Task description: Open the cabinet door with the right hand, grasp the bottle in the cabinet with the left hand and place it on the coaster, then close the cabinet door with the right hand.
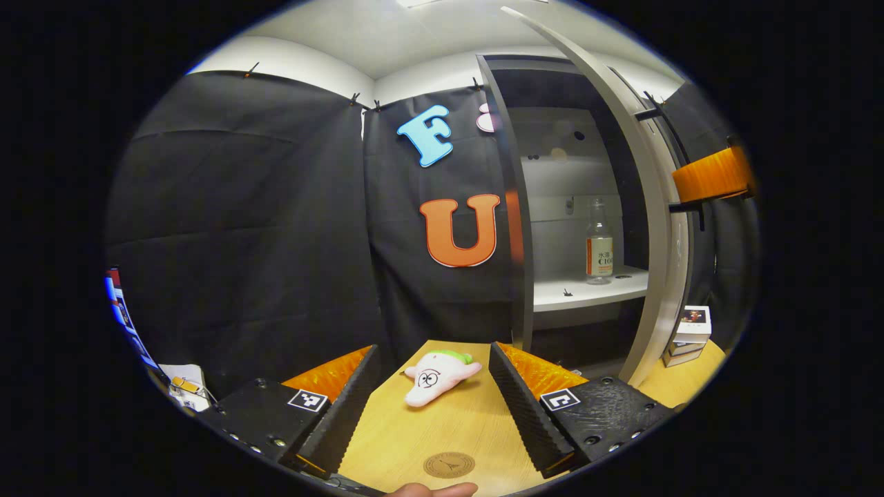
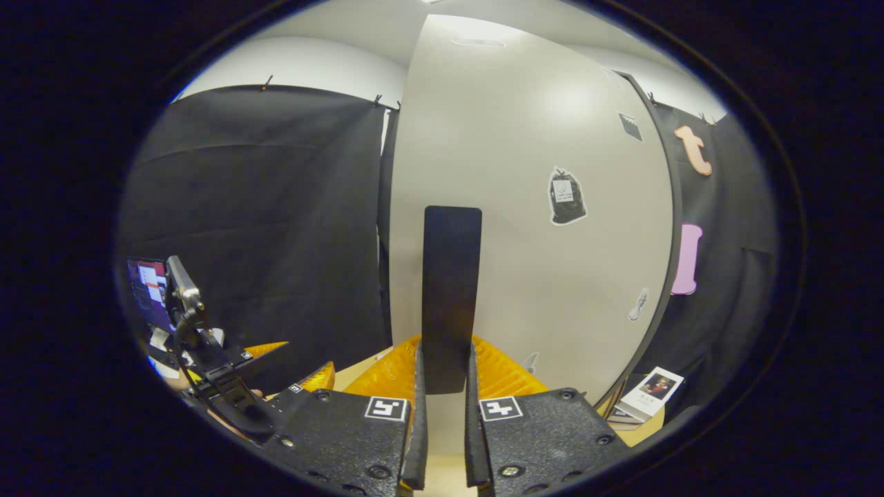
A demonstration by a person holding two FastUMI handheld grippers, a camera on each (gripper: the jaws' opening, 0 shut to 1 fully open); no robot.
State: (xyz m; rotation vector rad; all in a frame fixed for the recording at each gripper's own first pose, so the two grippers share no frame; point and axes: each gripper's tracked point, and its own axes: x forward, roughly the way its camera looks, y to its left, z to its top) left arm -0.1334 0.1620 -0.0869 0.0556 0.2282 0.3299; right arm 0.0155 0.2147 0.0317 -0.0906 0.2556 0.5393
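Left gripper view looks over a wooden table (image 1: 476, 428), with a heap of small items (image 1: 181, 383) at its far left edge that are too blurred to name. Next comes the left gripper (image 1: 435, 407), its jaws spread wide apart and holding nothing. Between the fingers lies a pink and white plush toy (image 1: 439, 375) with a green top, and nearer the camera a round brown coaster (image 1: 449, 464) sits flat on the wood with nothing on it. Right of the toy stands the cabinet (image 1: 514, 207), its door (image 1: 639, 207) swung open so that its edge faces the camera. Inside, on a white shelf (image 1: 587, 290), a clear bottle (image 1: 599, 248) with an orange and white label stands upright near the shelf's right end, well apart from the gripper. An orange part of the right gripper (image 1: 711, 172) shows just past the door. At the far right, small boxes (image 1: 689, 335) are stacked on the table corner. Right gripper view shows, at the far left, a screen (image 2: 148, 293) and a dark bracket (image 2: 207, 359), then black cloth, then the pale face of the door (image 2: 552, 262). The right gripper (image 2: 445, 404) pinches the door's long black handle (image 2: 451, 290), a finger pressed on each side of its lower end. A bag-shaped sticker (image 2: 566, 197) sits on the door farther right, and a booklet (image 2: 652, 393) lies at the lower right.
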